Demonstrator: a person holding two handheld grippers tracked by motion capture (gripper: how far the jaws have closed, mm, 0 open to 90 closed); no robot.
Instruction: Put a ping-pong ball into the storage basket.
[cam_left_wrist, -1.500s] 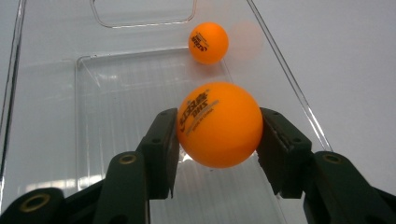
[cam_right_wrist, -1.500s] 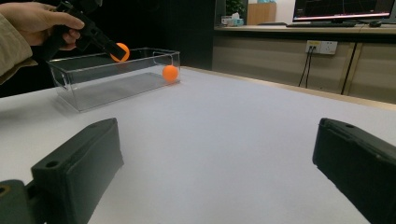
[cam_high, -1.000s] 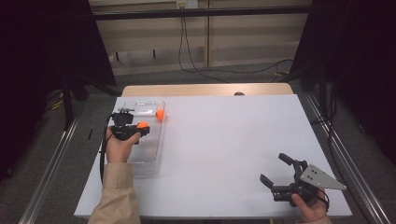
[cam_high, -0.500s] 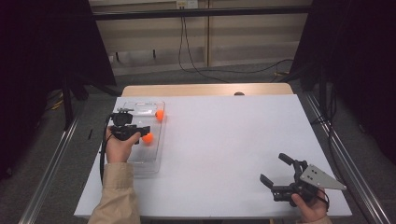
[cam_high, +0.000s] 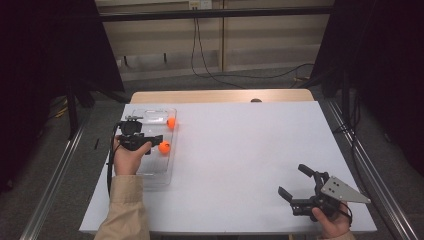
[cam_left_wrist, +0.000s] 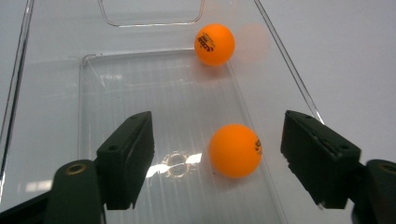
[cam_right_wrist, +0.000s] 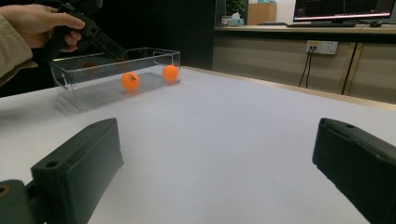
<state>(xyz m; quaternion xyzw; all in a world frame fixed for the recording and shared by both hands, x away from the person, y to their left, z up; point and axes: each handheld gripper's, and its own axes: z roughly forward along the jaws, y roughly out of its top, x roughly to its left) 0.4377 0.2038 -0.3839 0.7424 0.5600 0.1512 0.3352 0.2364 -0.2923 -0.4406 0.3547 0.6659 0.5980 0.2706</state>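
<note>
Two orange balls in clear plastic tray at counter's left side: near ball on tray floor between left gripper's jaws, far ball against end wall. Jaws just opened, spread, touching nothing; apparently a release. Right gripper parked apart, jaws spread, empty. Dark printed logos, unreadable.

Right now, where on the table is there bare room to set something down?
The white table is bare between the clear box and the right tongs, and along its far edge. It is crowded at the left: the left tongs hang open over the box holding two orange balls.
</note>
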